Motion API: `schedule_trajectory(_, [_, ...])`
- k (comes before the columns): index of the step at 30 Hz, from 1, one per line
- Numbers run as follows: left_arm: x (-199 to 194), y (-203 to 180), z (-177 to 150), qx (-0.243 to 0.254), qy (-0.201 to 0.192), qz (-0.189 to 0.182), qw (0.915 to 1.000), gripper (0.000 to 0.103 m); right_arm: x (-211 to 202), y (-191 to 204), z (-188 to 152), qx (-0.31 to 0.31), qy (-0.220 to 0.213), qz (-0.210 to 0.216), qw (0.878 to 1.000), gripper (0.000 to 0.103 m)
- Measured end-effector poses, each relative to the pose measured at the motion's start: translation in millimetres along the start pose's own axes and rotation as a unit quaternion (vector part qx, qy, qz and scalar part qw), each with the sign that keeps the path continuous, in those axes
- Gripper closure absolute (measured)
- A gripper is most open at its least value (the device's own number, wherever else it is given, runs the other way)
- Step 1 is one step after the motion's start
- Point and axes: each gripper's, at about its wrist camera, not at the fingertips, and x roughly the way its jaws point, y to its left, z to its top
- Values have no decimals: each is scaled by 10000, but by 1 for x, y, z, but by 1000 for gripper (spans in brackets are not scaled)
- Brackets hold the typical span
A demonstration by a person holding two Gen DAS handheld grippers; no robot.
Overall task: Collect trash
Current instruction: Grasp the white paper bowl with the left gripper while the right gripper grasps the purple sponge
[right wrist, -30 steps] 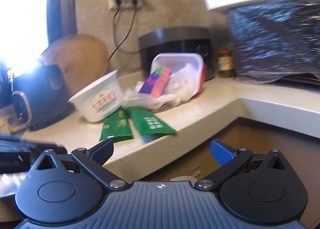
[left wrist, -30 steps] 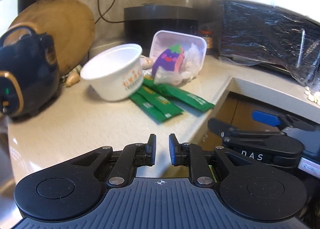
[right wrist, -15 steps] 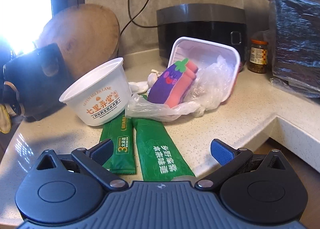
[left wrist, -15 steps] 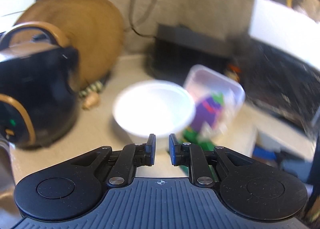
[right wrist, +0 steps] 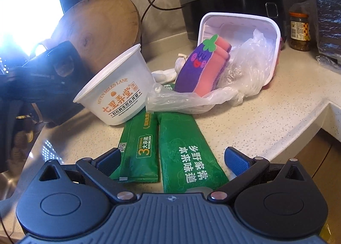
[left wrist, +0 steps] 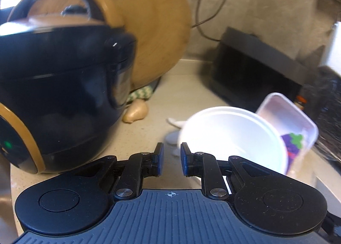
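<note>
Both grippers over the countertop, nothing gripped.

On the left, the left gripper (left wrist: 170,159) hovers by the dark cooker (left wrist: 59,94), its jaws a narrow gap apart and empty, having just been opening slightly. Next, the white paper bowl (right wrist: 119,92) leans tilted on the countertop (right wrist: 266,111). The two green sachets (right wrist: 170,150) lie flat between the right gripper (right wrist: 171,158)'s wide-open jaws, untouched.

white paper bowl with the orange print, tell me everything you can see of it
The white paper bowl is round and tapered, with a rolled rim, orange Chinese characters and "SEVEN MILES LANE" printed on its side. It looks empty inside and sits tilted on the speckled counter, mouth facing up-left. Its base rests on the smaller green sachet, and the clear plastic bag lies against its side.
</note>
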Motion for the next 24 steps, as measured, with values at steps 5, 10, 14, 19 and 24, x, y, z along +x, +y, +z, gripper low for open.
schedule_trajectory(5, [9,15,2,-547,-38,-301,9980,83,2,8,-4,-564,112,189,9982,0])
schedule_trajectory(10, [5,19,3,-728,81,-696,9949,83,4,27,-19,-1062,-120,-230,9940,0])
schedule_trajectory(14, [7,11,3,-544,195,-599,9965,83,3,36,-18,-1215,-196,-499,9911,0])
schedule_trajectory(19, [29,6,-4,-448,516,-301,9972,81,-16,45,-10,-1419,-517,-1035,9831,0])
schedule_trajectory(24, [44,3,-10,-329,815,-480,9950,81,-32,29,11,-1102,-713,-770,9883,0])
